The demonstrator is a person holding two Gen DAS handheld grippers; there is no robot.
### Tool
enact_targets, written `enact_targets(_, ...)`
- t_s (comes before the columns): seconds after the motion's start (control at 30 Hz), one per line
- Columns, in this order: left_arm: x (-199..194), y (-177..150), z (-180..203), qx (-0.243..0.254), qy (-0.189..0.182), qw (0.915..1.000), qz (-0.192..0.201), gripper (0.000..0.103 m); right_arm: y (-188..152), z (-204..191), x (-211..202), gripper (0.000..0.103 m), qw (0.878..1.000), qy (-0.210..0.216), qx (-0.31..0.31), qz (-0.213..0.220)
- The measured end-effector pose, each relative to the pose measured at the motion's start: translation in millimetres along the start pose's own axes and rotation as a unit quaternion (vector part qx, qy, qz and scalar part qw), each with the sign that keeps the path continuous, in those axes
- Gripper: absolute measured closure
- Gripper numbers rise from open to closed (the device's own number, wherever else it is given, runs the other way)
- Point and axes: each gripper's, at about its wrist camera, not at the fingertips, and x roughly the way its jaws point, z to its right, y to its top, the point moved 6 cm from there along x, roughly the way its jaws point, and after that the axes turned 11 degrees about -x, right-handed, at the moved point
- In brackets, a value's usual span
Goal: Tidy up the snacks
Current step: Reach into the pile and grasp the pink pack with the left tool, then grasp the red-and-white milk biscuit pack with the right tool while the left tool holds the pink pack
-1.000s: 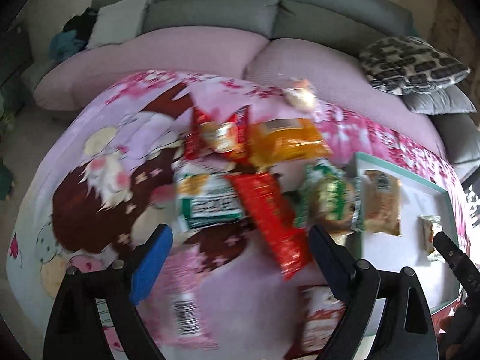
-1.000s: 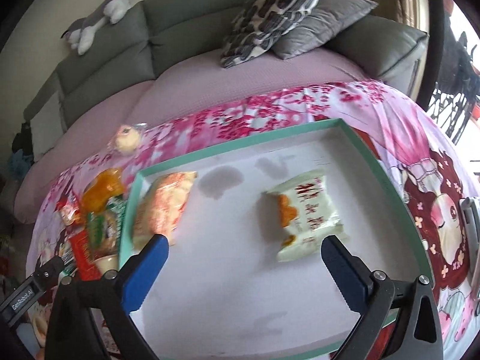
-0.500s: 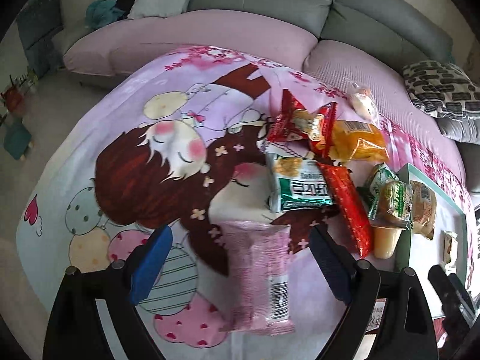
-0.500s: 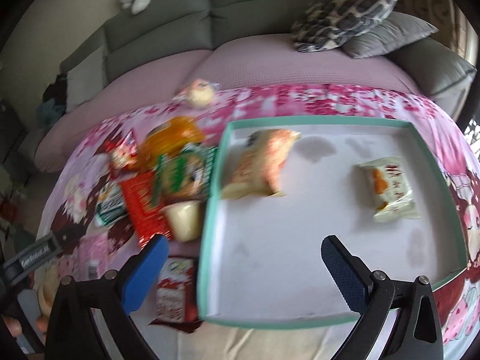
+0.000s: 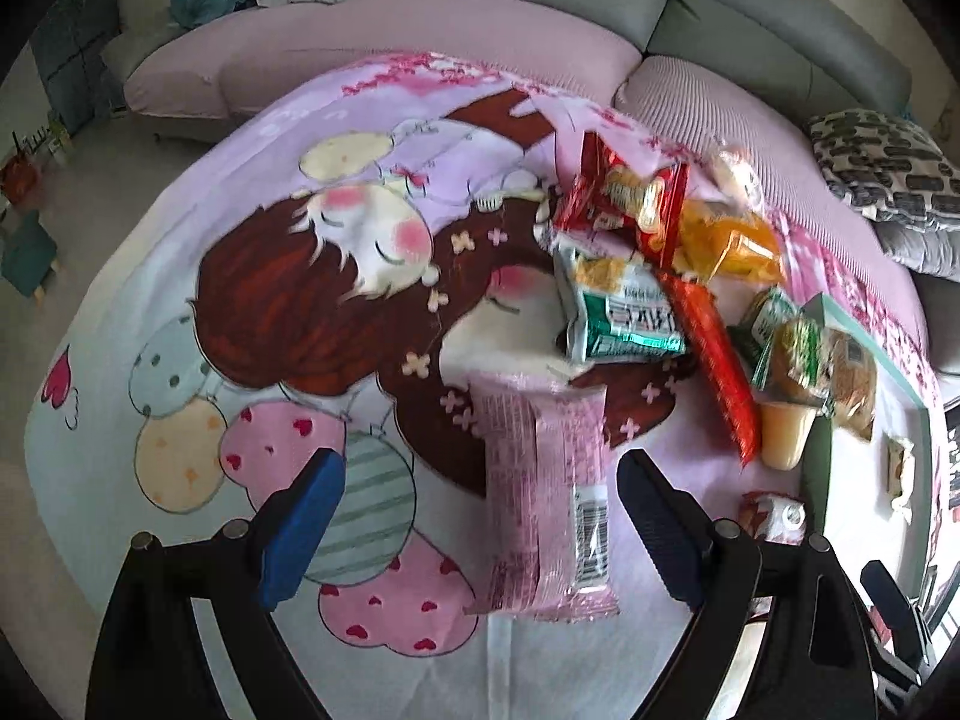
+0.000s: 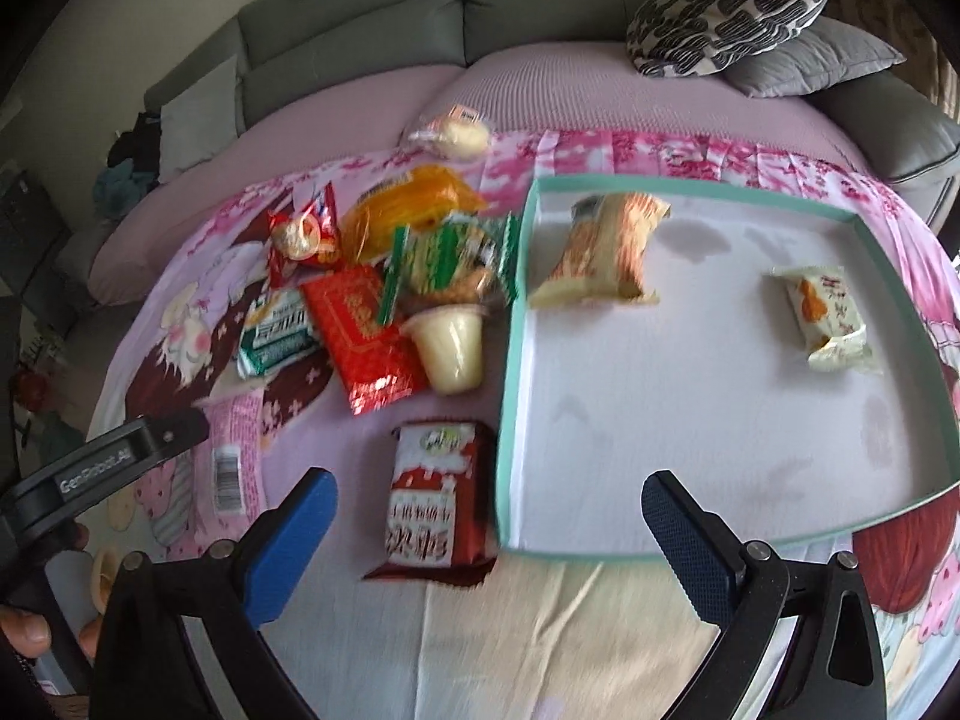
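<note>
Both grippers, left gripper (image 5: pixel 480 516) and right gripper (image 6: pixel 489 531), have black frames, blue ribbed pads (image 6: pixel 288 540), silver screws (image 6: pixel 757 551); the left bears white "GenRobot.AI" lettering (image 6: pixel 95 468).

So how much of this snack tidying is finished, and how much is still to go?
Early days. Done: two packets lie in the tray, an orange one and a pale one. In hand: nothing; both claws are open, the left claw above the pink packet, the right claw near the red-and-white packet. Left: those two, plus the pile beside the tray and the bun at the cloth's far edge.
</note>
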Motion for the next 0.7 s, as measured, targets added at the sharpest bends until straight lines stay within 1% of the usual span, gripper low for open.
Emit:
enact_targets(0.07, 4.3, -3.6, 1.7, 0.003, 0.000, 1.0000, -0.009, 0.011, -3.4, -3.6, 0.7, 0.001, 1.000, -0.002, -0.004, -0.005)
enact_targets(0.13, 7.6, -6.9, 5.5, 0.008, -0.003, 0.9998, -0.016, 0.011, -6.4, -6.2, 0.4, 0.005, 1.000, 0.001, -0.008, -0.010)
enact_targets(0.17, 8.1, -7.6, 7.0, 0.011, -0.005, 0.9998, -0.017, 0.011, -7.2, -7.7, 0.3, 0.009, 1.000, 0.003, -0.008, -0.012)
enact_targets(0.23, 8.7, -8.9, 11.5, 0.017, -0.007, 0.9997, -0.015, 0.014, -5.3, -9.2, -2.8, 0.013, 1.000, 0.005, -0.009, -0.007)
enact_targets(0.3, 10.8, -10.1, 15.4, 0.022, -0.006, 0.9996, -0.017, 0.025, -1.2, -12.1, -7.2, 0.019, 1.000, 0.010, -0.013, 0.007)
enact_targets(0.4, 17.1, -12.7, 18.1, 0.025, -0.009, 0.9992, -0.029, 0.034, 1.3, -19.9, -6.0, 0.024, 0.999, 0.023, -0.024, 0.012)
enact_targets(0.47, 21.1, -14.6, 19.9, 0.027, -0.010, 0.9990, -0.035, 0.038, -0.4, -24.4, -0.9, 0.032, 0.999, 0.030, -0.030, 0.002)
enact_targets(0.57, 23.8, -15.0, 20.8, 0.025, -0.016, 0.9987, -0.041, 0.040, -2.8, -28.4, 4.8, 0.033, 0.999, 0.032, -0.035, -0.009)
enact_targets(0.7, 24.7, -13.4, 20.8, 0.022, -0.018, 0.9988, -0.040, 0.041, -5.0, -27.9, 8.7, 0.035, 0.999, 0.027, -0.037, -0.017)
